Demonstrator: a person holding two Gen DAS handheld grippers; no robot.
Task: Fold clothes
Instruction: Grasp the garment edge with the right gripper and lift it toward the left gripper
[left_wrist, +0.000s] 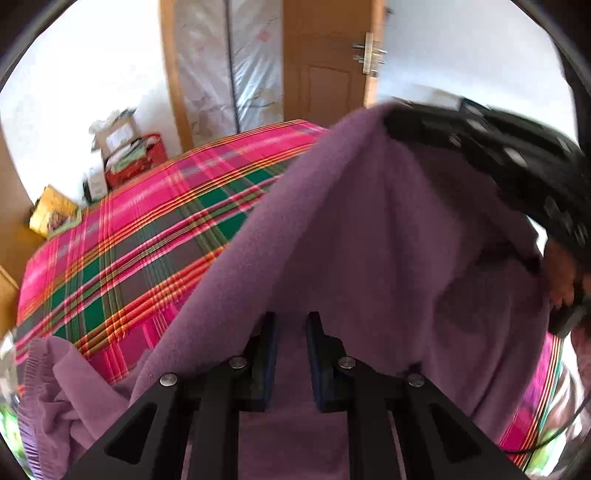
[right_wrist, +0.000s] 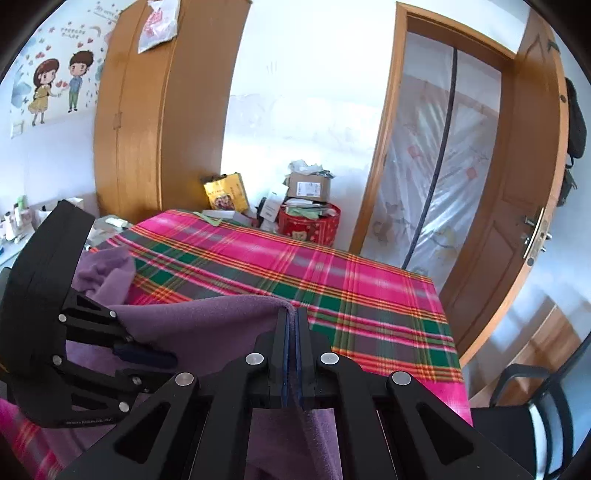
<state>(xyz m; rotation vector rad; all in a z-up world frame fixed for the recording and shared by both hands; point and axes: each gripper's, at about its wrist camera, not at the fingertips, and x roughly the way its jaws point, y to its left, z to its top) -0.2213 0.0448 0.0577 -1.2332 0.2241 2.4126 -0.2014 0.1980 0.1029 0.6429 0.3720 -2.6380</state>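
Observation:
A purple fleece garment (left_wrist: 351, 240) hangs stretched between both grippers above a bed with a pink and green plaid sheet (left_wrist: 147, 240). My left gripper (left_wrist: 291, 321) is closed on a thick fold of it, and the cloth fills the gap between its pads. In the right wrist view, my right gripper (right_wrist: 291, 314) is shut tight on an edge of the garment (right_wrist: 207, 325), which runs left to the left gripper (right_wrist: 159, 369). The right gripper (left_wrist: 395, 122) shows blurred at the upper right of the left wrist view, with a hand (left_wrist: 561, 273) below it. A sleeve trails at the bed's near left.
Beyond the plaid bed (right_wrist: 332, 277) stand a wooden wardrobe (right_wrist: 155, 110), a yellow bag (right_wrist: 225, 192), a cardboard box (right_wrist: 308, 186) on a red tub (right_wrist: 310, 225), and a doorway hung with plastic sheeting (right_wrist: 436, 166). An open wooden door (right_wrist: 517, 221) and a black chair (right_wrist: 535, 387) are on the right.

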